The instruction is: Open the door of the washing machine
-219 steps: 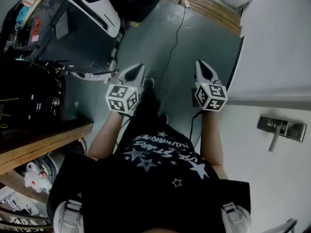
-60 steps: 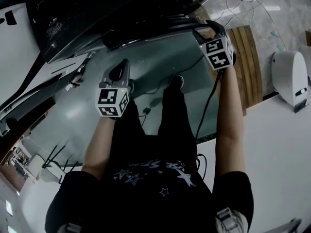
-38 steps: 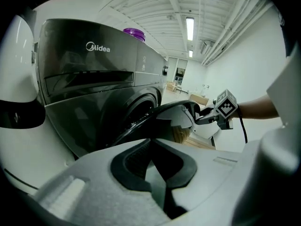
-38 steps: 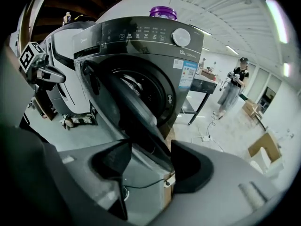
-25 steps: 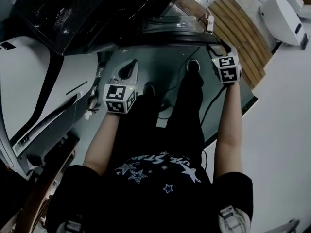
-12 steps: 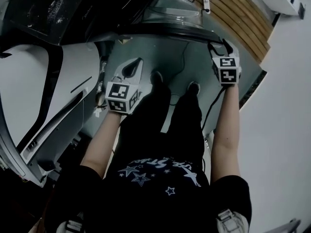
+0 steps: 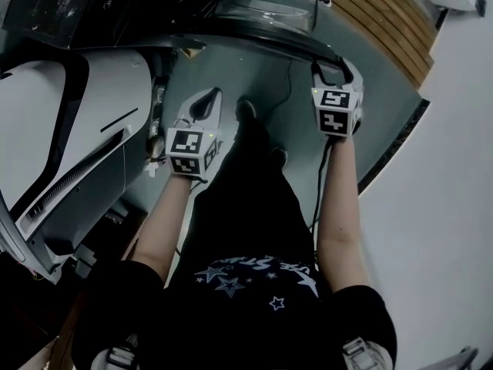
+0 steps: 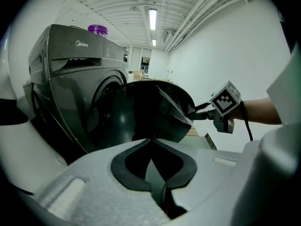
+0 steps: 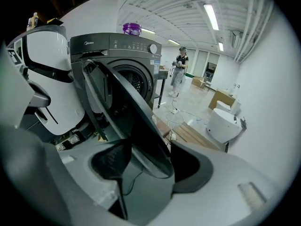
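Observation:
The grey washing machine (image 9: 117,51) (image 8: 70,74) stands with its round dark door (image 9: 123,105) (image 8: 146,112) swung partly open, so the drum opening shows. In the right gripper view my right gripper (image 9: 146,166) is shut on the door's outer rim, which runs between its jaws. The head view shows that gripper (image 7: 333,68) at the end of the curved door rim (image 7: 254,41). My left gripper (image 7: 206,100) (image 8: 151,160) hangs in front of the door with its jaws together and nothing in them. The left gripper view shows the right gripper (image 8: 201,113) on the door's edge.
A purple container (image 9: 131,28) sits on top of the machine. A large white shell-like machine (image 7: 69,129) stands close on the left. A wooden pallet (image 7: 385,14), a white round appliance (image 9: 225,124) and floor cables lie to the right. A person (image 9: 178,74) stands far back.
The right gripper has drawn leftward and nearer to the body with the door rim in it, and the door stands wider open. The left gripper has barely moved.

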